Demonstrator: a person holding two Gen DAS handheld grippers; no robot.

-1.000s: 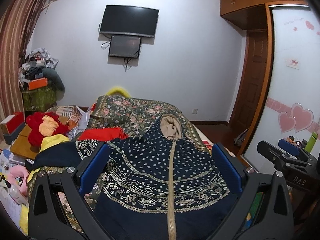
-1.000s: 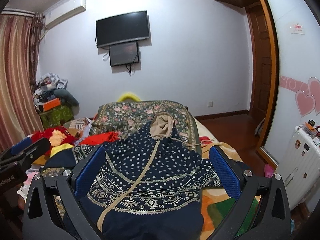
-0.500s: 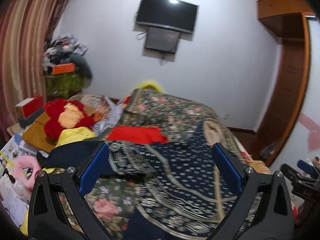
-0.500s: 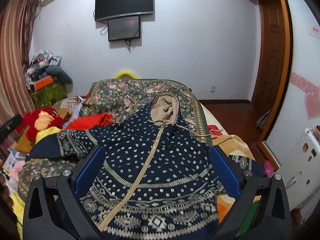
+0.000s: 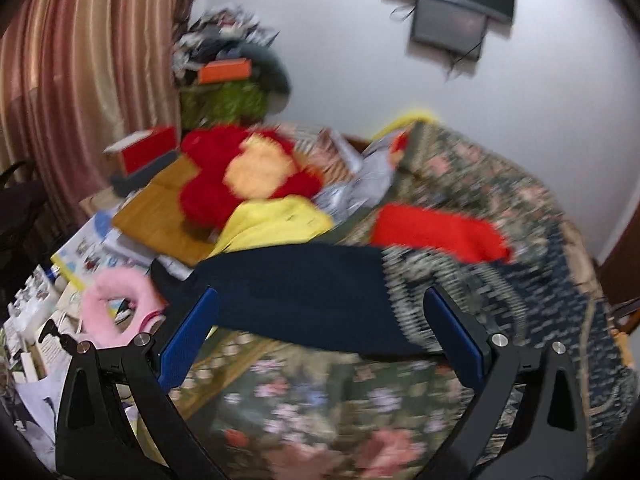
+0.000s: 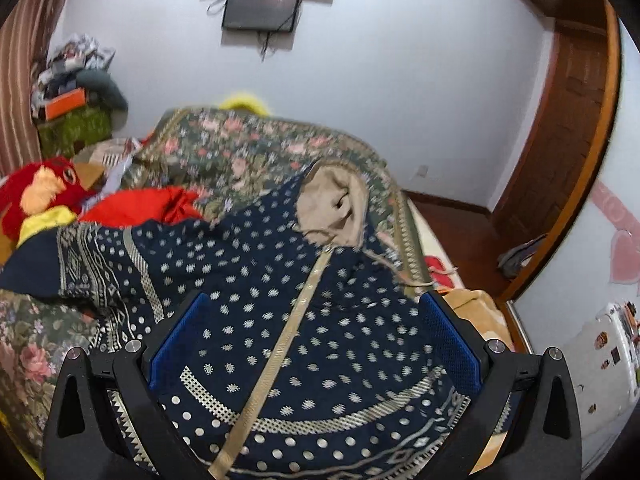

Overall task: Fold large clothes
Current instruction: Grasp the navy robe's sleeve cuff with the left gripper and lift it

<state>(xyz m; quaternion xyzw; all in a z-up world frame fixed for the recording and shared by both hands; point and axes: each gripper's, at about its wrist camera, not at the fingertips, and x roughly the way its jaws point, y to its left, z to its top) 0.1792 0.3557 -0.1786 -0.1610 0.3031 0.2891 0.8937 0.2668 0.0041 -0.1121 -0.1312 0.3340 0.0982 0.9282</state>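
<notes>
A navy hooded garment point(image 6: 280, 308) with pale dots, patterned bands and a tan hood lining lies spread face up on the floral bedspread point(image 6: 240, 152). Its tan front strip runs down the middle. My right gripper point(image 6: 316, 344) hovers open over the garment's chest, nothing between its blue pads. In the blurred left wrist view the garment's left sleeve point(image 5: 304, 292) stretches out to the left with a plain navy end. My left gripper point(image 5: 324, 340) stands open just above and in front of that sleeve, holding nothing.
A red cloth point(image 5: 436, 232) and a yellow cloth point(image 5: 276, 224) lie beyond the sleeve. A red plush toy point(image 5: 244, 172) and a pink fluffy ring point(image 5: 116, 304) sit among clutter left of the bed. A wooden door point(image 6: 560, 120) stands at the right.
My left gripper has swung left and down from the garment's body to its left sleeve. My right gripper has tipped down closer over the chest. Both stayed open.
</notes>
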